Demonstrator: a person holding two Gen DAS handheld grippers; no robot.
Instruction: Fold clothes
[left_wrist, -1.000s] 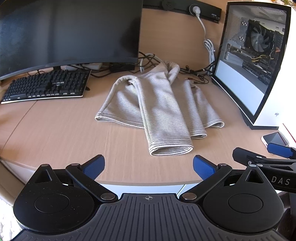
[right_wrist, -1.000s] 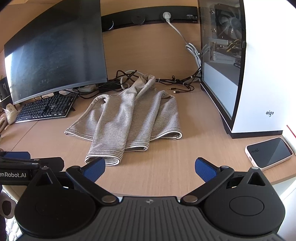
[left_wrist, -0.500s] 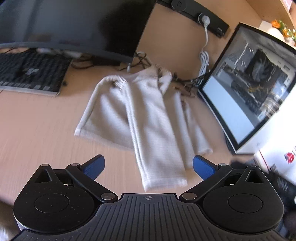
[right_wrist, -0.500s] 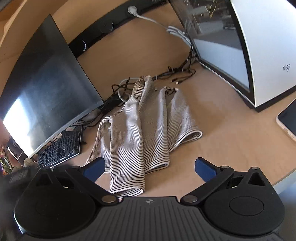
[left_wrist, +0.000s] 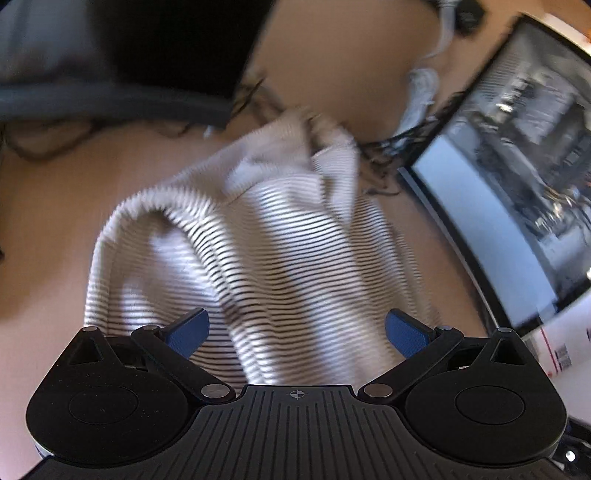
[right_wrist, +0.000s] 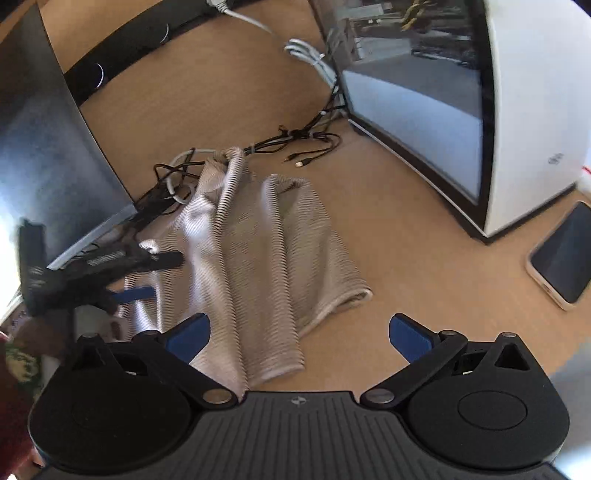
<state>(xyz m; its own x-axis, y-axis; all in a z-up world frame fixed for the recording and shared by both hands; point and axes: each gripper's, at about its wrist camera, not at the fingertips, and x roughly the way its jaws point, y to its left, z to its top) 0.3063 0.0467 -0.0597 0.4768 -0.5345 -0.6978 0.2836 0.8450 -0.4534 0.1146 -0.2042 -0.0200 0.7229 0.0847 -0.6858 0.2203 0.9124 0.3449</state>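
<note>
Left wrist view: pretty blurry, the left hand-held gripper (left_wrist: 295, 330) has its jaws spread wide, holding nothing, right over the striped shirt (left_wrist: 266, 251) lying crumpled on the wooden surface (left_wrist: 48, 229). There's a label by the computer case (left_wrist: 517, 206) but it's too smeared to read

Right wrist view: right hand-held gripper (right_wrist: 299, 336) also wide open and empty, shirt (right_wrist: 258, 251) just ahead, phone (right_wrist: 561, 254) off to the right. Logo on the white case (right_wrist: 532, 110) is unreadable

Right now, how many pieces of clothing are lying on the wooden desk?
1: a grey-and-white striped knit garment lies crumpled on the light wooden desk, between the dark curved monitor and the white computer case. Its folds may hide another.
</note>
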